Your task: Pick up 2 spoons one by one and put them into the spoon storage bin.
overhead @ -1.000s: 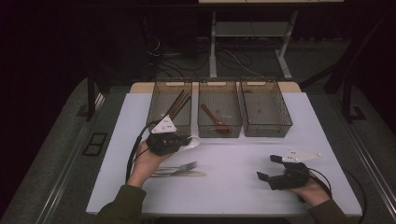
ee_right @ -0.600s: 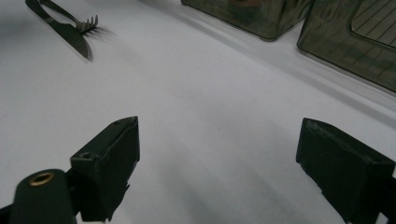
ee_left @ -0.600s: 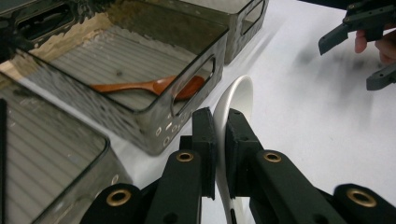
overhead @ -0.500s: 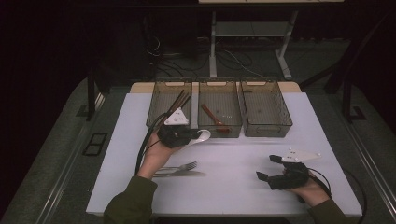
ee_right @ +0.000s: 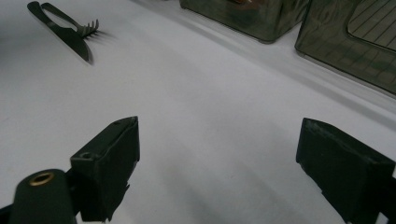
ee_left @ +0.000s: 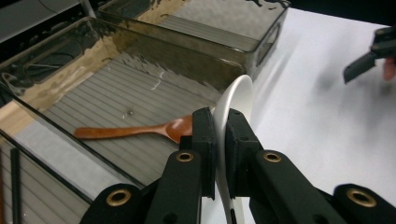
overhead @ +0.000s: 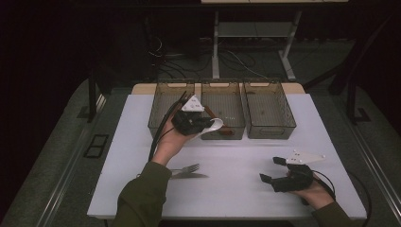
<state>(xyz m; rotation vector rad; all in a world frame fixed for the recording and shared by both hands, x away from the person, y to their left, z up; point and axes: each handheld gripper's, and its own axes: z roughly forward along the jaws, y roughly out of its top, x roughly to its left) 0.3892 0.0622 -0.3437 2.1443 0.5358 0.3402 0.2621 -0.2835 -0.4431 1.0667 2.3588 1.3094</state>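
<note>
White spoon (ee_left: 236, 100) now over middle bin (ee_left: 140, 79)

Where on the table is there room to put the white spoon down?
Bare table lies between the fork and the right gripper, and in front of the bins. The right bin looks empty too. It is crowded at the middle bin, where the left gripper holds the white spoon over a wooden spoon.

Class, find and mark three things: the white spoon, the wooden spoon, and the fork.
white spoon (ee_left: 236, 100), left gripper view, on its bowl above the jaws.
wooden spoon (ee_left: 122, 132), left gripper view, on its handle.
fork (overhead: 190, 168), high view, on its tines.
</note>
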